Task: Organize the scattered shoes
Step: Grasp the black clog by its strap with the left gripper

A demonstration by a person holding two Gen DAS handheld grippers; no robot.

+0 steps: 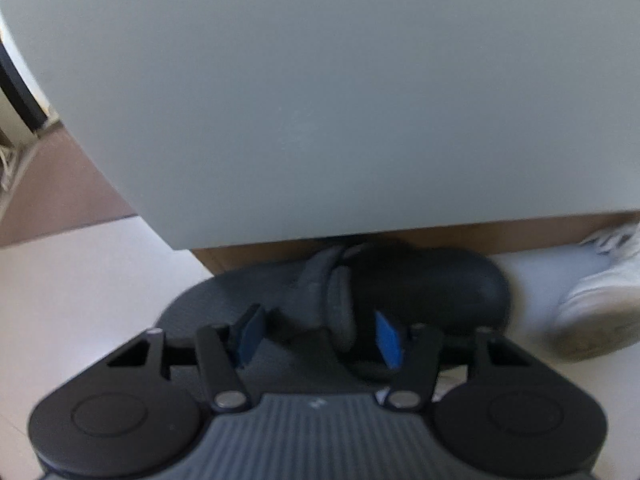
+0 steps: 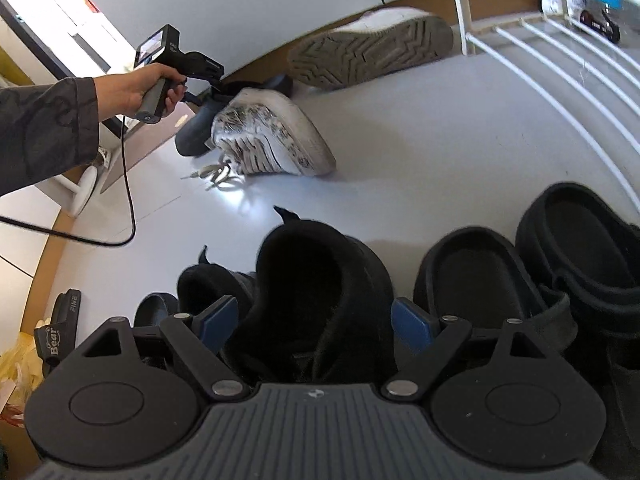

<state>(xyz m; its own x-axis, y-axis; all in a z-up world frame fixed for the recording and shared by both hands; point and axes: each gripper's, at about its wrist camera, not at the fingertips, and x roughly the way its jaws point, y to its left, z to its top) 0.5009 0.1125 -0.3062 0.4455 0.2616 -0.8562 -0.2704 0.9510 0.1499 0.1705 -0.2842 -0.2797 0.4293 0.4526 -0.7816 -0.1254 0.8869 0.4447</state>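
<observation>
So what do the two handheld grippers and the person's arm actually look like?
Each gripper, left gripper and right gripper, has a black body with ribbed grey centre, round black side discs, silver pivot screws and blue finger pads. The left one's pistol handle is grey and trails a black cable. The sleeve is dark grey, patterned.

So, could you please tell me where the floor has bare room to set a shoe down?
Bare floor lies between the white sneaker, the white rack and the black shoes in front. It is crowded along the near row, where black clogs sit beside them.
</observation>
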